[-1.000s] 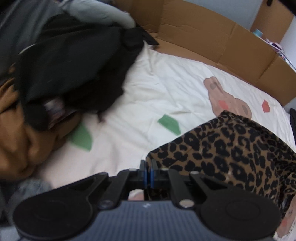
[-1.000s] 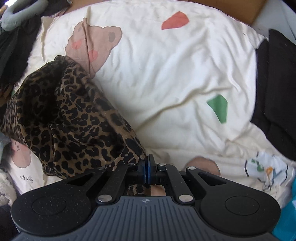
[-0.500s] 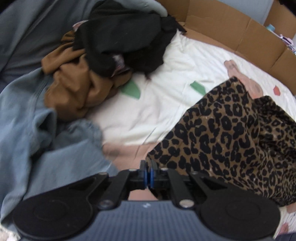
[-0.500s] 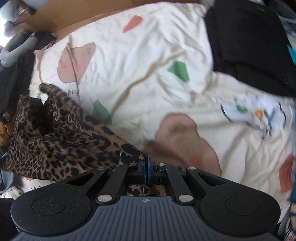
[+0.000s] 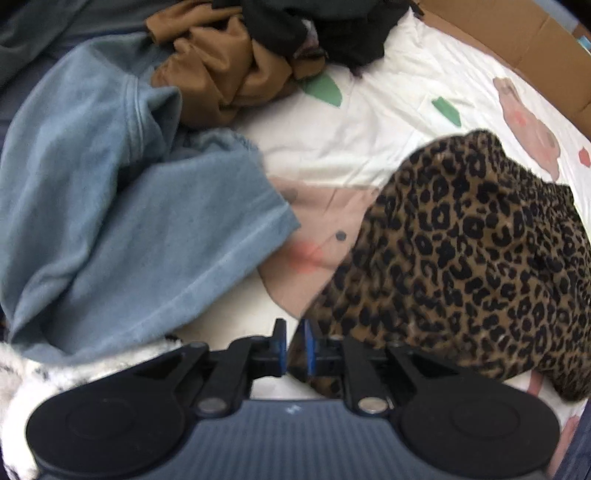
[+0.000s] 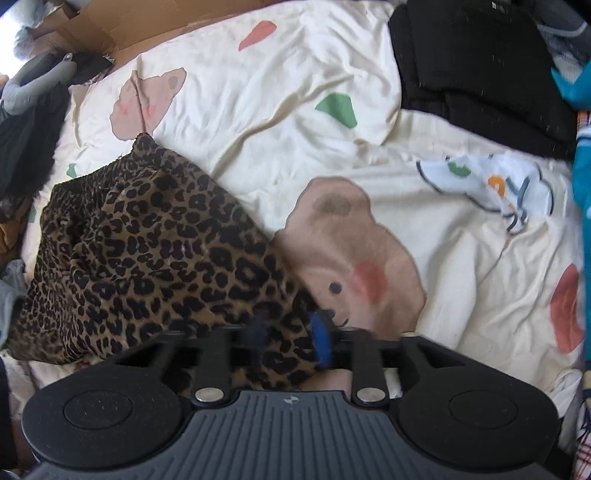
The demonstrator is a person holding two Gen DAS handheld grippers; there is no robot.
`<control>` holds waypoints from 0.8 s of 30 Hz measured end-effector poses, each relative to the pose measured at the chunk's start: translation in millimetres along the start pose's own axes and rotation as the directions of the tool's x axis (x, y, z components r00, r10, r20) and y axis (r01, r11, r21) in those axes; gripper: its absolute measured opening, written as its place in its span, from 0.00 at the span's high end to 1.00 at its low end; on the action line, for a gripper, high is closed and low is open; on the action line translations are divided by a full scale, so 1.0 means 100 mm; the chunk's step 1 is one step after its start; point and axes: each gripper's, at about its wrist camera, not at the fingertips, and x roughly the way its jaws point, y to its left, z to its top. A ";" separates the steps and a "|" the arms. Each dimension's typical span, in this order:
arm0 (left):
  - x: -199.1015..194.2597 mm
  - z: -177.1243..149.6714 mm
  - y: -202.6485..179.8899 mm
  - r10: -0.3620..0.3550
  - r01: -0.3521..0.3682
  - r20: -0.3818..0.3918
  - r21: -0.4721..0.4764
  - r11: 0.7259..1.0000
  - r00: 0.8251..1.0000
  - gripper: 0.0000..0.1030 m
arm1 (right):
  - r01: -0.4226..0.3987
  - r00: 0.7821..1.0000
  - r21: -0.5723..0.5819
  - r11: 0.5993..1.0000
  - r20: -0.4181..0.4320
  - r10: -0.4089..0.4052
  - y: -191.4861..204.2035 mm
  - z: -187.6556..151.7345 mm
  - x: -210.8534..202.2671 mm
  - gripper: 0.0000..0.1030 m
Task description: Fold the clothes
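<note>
The leopard-print garment (image 5: 476,254) lies bunched on a cream bedsheet (image 5: 373,122) printed with pink bears and green and red patches; in the left wrist view it fills the right side of the picture, and in the right wrist view it (image 6: 147,254) fills the left side, so it sits between the two grippers; the left gripper (image 5: 294,349) points steeply down at the garment's near corner, its jaws opening, the blue pads a narrow gap apart, and a bit of the leopard cloth shows in and below that gap, though the pads no longer seem to press it; the right gripper (image 6: 291,338) also points steeply down, its jaws opening and blurred with motion, standing well apart with the garment's edge lying loose between them and over the left finger; a blue pad (image 6: 320,341) shows clearly on the right finger; to the left of the left gripper a blue denim piece (image 5: 122,221) lies rumpled, with a brown garment (image 5: 225,70) and black clothes (image 5: 332,29) heaped beyond it, and a white fluffy thing (image 5: 22,373) at the lower left edge; cardboard (image 5: 517,40) stands along the far side of the bed; in the right wrist view a folded black garment (image 6: 480,66) lies at the upper right, just beside a teal item (image 6: 585,184) at the edge.
</note>
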 end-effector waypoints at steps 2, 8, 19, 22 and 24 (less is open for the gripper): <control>-0.05 0.06 -0.02 -0.009 0.009 0.018 0.000 1.000 1.000 0.79 | 0.001 1.000 -0.011 1.000 0.017 -0.001 0.04 -0.01 -0.01 0.53; -0.18 0.33 -0.23 -0.068 0.063 0.077 0.063 0.996 0.995 0.56 | -0.031 0.998 -0.055 0.998 0.052 0.034 0.25 -0.05 -0.07 0.46; -0.38 0.76 -0.52 -0.129 0.101 0.164 0.171 0.980 0.978 0.44 | -0.125 0.976 -0.207 0.970 0.150 0.158 0.52 0.11 -0.60 0.34; -0.33 0.83 -0.57 -0.118 0.091 0.154 0.174 0.980 0.981 0.44 | -0.143 0.977 -0.238 0.961 0.124 0.176 0.57 0.10 -0.48 0.33; -0.29 0.86 -0.58 -0.132 0.107 0.151 0.164 0.981 0.980 0.44 | -0.167 0.979 -0.229 0.959 0.080 0.190 0.57 0.12 -0.34 0.34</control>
